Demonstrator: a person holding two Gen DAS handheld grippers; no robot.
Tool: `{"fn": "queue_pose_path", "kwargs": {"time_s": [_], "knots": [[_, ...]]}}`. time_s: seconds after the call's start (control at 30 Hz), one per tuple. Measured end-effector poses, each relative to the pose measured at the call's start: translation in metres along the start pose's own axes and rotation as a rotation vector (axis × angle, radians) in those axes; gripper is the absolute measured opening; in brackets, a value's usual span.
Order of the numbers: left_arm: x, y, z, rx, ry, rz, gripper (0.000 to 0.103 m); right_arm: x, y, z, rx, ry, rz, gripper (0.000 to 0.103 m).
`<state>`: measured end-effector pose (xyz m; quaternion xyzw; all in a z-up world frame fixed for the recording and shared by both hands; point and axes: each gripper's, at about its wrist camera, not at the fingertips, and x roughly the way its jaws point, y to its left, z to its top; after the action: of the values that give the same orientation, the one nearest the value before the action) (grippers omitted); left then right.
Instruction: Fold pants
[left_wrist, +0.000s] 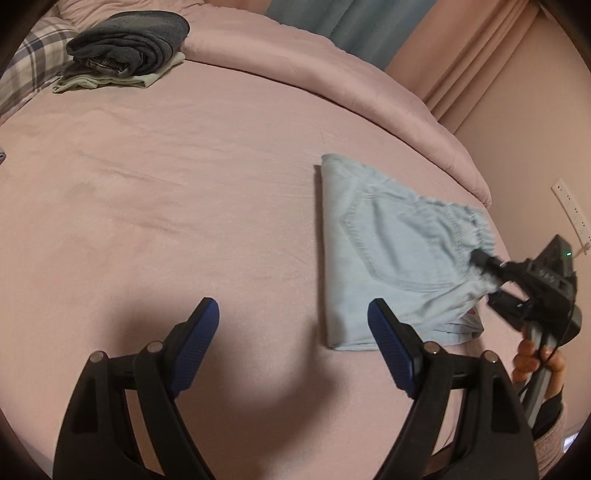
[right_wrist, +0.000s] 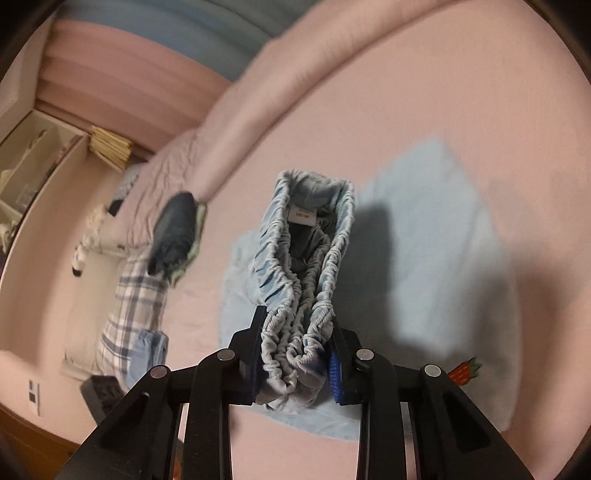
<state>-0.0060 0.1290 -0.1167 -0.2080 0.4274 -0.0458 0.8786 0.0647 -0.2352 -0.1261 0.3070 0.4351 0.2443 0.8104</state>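
Note:
Light blue pants (left_wrist: 384, 254) lie folded on the pink bed, right of centre in the left wrist view. My right gripper (left_wrist: 484, 266) is shut on their gathered elastic waistband (right_wrist: 299, 295) and lifts that end a little; the right wrist view shows the waistband bunched between its fingers, with a white label inside. My left gripper (left_wrist: 293, 321) is open and empty above bare sheet, its right finger (left_wrist: 388, 339) over the pants' near corner.
A stack of folded dark grey and pale green clothes (left_wrist: 125, 51) sits at the far left beside a plaid pillow (left_wrist: 33, 62). A rolled pink duvet (left_wrist: 332, 81) runs along the far bed edge. A wall socket (left_wrist: 570, 206) is at right.

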Motion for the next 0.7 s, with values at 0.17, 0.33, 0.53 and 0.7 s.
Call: {"fn": "queue_pose_path", "kwargs": {"time_s": [0.17,0.33,0.53,0.7], "knots": [[0.012,-0.007,0.002,-0.002,0.023,-0.009,0.083,-0.031,-0.003,0.016,-0.013,-0.088,-0.031,0.030],[0.022,-0.016,0.006,0.010,0.045,-0.015,0.083,-0.037,-0.032,0.014,0.043,-0.061,-0.069,0.030],[0.030,-0.023,0.014,0.025,0.058,-0.008,0.083,-0.016,-0.064,0.008,0.149,0.008,-0.103,0.039],[0.031,-0.038,0.022,0.069,0.046,-0.003,0.083,-0.040,-0.054,0.022,0.092,-0.065,-0.240,0.060]]}}
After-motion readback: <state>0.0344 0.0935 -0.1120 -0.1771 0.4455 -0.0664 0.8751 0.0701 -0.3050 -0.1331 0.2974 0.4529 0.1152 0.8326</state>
